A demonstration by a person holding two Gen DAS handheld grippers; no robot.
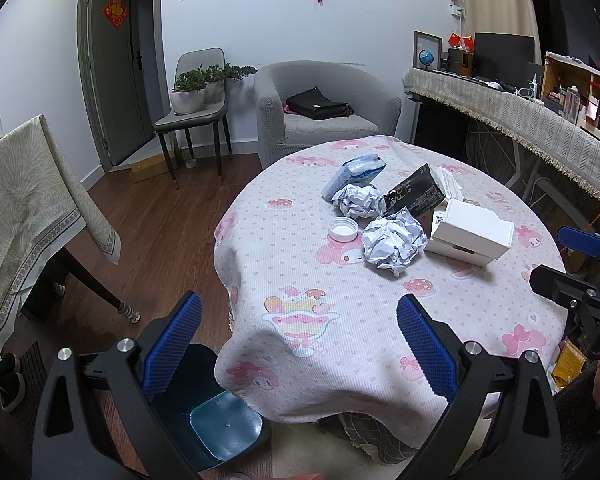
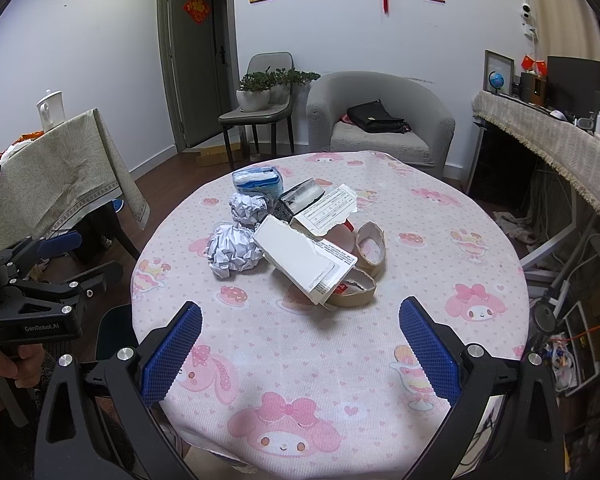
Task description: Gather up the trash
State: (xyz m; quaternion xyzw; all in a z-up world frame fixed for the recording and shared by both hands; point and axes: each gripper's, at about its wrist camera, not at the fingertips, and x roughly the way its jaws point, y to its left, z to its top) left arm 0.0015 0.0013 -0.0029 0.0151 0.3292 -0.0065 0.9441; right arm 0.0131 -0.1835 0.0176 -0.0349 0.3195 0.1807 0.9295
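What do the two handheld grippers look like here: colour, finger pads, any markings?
Both the left gripper and right gripper have black angular frames, silver bolts and blue textured pads. Seen from the right wrist camera, the left gripper's body reads "GenRobot.AI".

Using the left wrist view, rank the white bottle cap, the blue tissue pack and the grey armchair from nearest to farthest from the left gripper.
From the left gripper:
1. White bottle cap, mid-table, left of the crumpled paper.
2. Blue tissue pack, toward the table's far edge.
3. Grey armchair, on the floor beyond the table.
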